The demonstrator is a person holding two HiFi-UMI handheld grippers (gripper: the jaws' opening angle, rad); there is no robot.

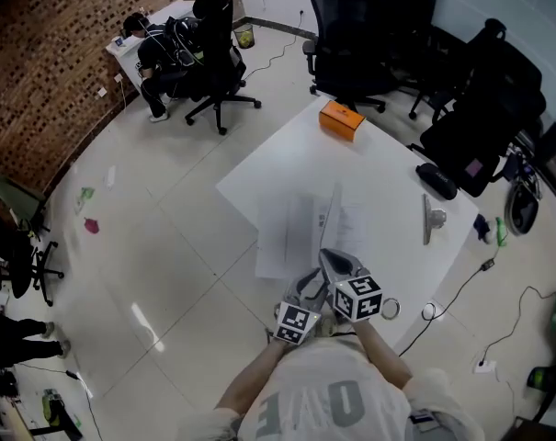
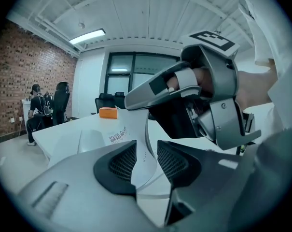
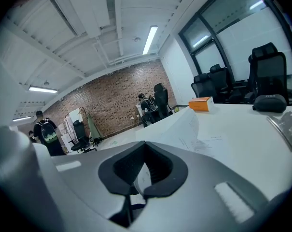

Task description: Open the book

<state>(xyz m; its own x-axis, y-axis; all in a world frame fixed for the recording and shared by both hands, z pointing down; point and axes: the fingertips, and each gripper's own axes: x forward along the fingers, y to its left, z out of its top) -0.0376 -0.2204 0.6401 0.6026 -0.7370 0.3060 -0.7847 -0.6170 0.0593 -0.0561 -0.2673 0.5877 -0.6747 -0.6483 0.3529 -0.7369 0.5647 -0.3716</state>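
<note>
- On the person's side of the orange box, the book lies on the white table. It is already parted, with flat leaves to either side of one raised page.
- The spine looks to run from the grippers straight toward the orange box. The raised page stands on edge along that same line.
- The right gripper is at the end of the page farthest from the orange box. Its jaws are pressed together with a sliver of that page pinched between them.
- The left gripper sits just beside it, lower on the same page. Its jaws are spread and the sheet curls through the gap, with no sign of the pads squeezing it.
- The coming move turns on this: the page lies directly ahead of both pairs of jaws and edge-on to them, so it has to swing sideways across the line to the orange box, not along it.
- The right hand has the only grip, so I judge it is the one to carry the page over. The left is placed to steady or take it.
</note>
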